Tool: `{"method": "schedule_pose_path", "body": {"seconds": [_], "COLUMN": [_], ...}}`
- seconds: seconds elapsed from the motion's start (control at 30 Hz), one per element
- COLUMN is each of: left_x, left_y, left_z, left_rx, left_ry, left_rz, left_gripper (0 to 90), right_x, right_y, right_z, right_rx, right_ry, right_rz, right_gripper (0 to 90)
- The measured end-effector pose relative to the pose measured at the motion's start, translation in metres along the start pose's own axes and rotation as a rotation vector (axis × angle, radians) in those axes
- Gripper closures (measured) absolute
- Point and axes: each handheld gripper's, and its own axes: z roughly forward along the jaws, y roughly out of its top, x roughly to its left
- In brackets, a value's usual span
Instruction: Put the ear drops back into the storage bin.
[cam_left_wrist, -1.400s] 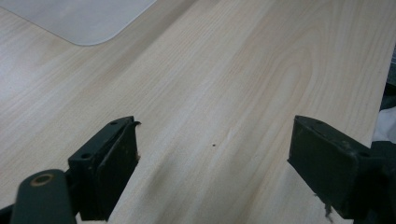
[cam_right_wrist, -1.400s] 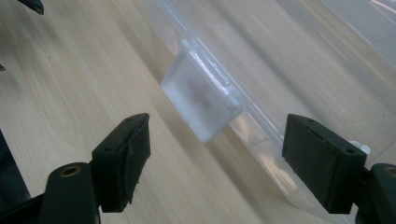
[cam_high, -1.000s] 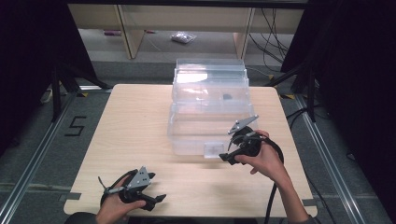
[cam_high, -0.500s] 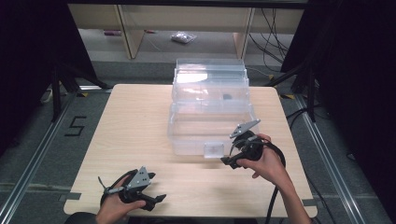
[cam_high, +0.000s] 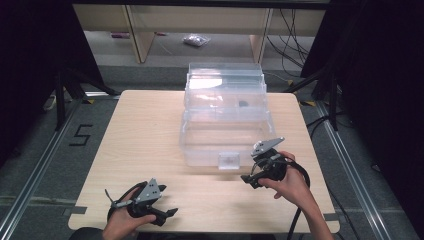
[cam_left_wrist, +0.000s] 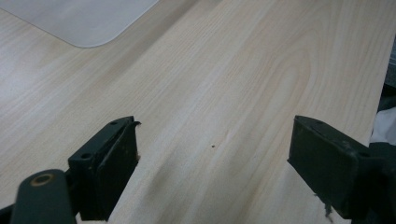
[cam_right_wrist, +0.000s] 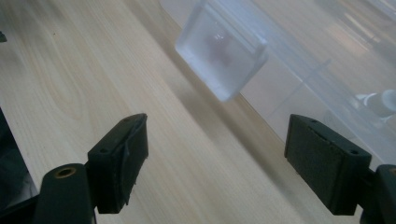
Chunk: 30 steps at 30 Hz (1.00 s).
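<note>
A clear plastic box with stepped tiers stands at the middle back of the wooden table. Its frosted front latch hangs at the near wall. My right gripper is open, just to the right of the latch and low over the table. In the right gripper view the latch sits ahead of the open right gripper, a little apart, with the box wall beyond. My left gripper rests open at the table's front left, and between the open left gripper's jaws there is bare wood.
A small dark item lies inside the box's upper tier. Behind the table stand wooden shelf legs with a plastic bag on the floor. Cables run at the right. A taped "5" marks the floor left.
My right gripper has slid a little toward the near edge and sunk lower beside the latch. The left gripper has stayed where it was.
</note>
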Motion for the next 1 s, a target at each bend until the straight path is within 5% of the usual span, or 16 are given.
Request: {"method": "schedule_pose_path", "body": {"seconds": [0.13, 0.17, 0.4, 0.53, 0.57, 0.7, 1.0], "left_x": [-0.002, -0.002, -0.002, -0.002, -0.001, 0.0, 0.0], "left_y": [0.0, 0.0, 0.0, 0.0, 0.0, 0.0, 0.0], "left_z": [0.001, 0.002, 0.001, 0.001, 0.0, 0.0, 0.0], "left_rx": [-0.021, -0.024, -0.024, -0.018, -0.005, -0.001, -0.002], "left_ry": [-0.009, -0.008, -0.008, -0.006, -0.007, -0.003, -0.003], "left_rz": [-0.023, -0.024, -0.023, -0.021, -0.01, 0.006, 0.006], "left_gripper": [15.1, 15.1, 15.1, 15.1, 15.1, 15.1, 15.1], "right_x": [-0.001, -0.001, -0.002, -0.004, -0.001, -0.003, 0.001], "right_y": [-0.007, -0.009, -0.016, -0.019, -0.019, -0.023, -0.029], "right_z": [0.001, 0.003, 0.003, 0.007, 0.004, 0.007, 0.01], "right_rx": [0.003, -0.015, -0.015, -0.037, -0.004, -0.012, -0.026], "right_ry": [-0.002, -0.034, -0.018, -0.037, -0.031, -0.046, -0.038], "right_rz": [0.014, 0.027, 0.014, 0.004, 0.055, 0.017, 0.059], "right_gripper": [22.4, 22.4, 21.8, 21.6, 21.5, 21.5, 21.1]}}
